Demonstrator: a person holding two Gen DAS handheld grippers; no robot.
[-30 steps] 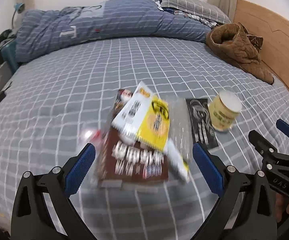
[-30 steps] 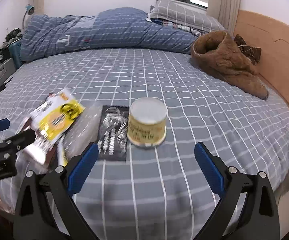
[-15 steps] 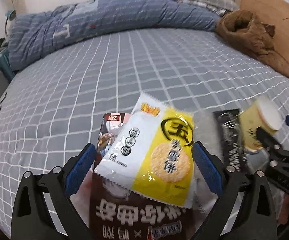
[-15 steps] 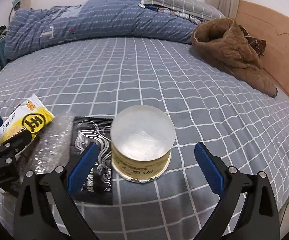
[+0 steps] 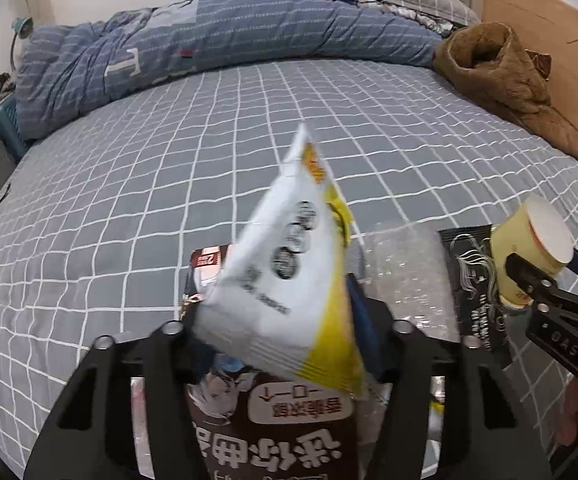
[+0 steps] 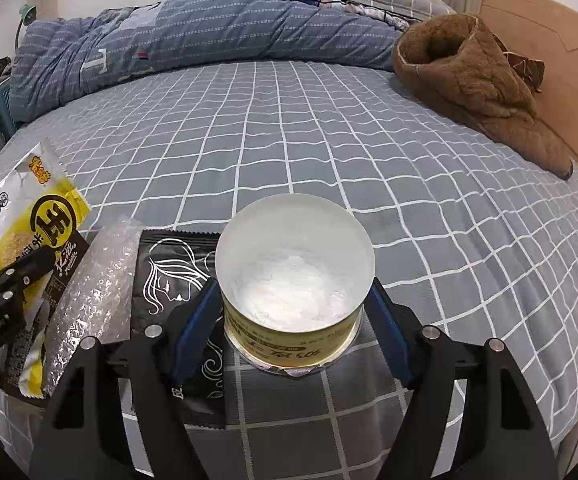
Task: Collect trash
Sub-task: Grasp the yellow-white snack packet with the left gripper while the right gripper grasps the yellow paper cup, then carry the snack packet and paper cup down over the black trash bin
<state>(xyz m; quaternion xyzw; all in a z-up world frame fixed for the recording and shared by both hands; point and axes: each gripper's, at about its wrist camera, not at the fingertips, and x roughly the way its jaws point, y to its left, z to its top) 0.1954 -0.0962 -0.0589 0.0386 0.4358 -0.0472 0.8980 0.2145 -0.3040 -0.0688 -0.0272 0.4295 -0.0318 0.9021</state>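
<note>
A white and yellow snack packet [image 5: 285, 280] stands buckled into a tent between the closing jaws of my left gripper [image 5: 275, 312], whose pads press on its sides. Under it lies a brown packet [image 5: 281, 432]. To their right lie a piece of bubble wrap [image 5: 405, 264] and a black sachet [image 5: 473, 280]. In the right wrist view a yellow cup [image 6: 293, 272] with a white lid stands partly on the black sachet [image 6: 169, 268]. My right gripper [image 6: 293, 292] is closing on the cup, with both blue pads against its sides.
All of this lies near the front edge of a bed with a grey checked sheet [image 6: 329, 140]. A rolled blue quilt [image 6: 209, 28] runs along the far side. A brown coat [image 6: 473, 80] lies by the wooden headboard [image 6: 569, 60] at the right.
Both grippers came forward and down onto the trash. The left jaws closed in and the snack packet buckled upward. The right jaws closed in around the cup.
</note>
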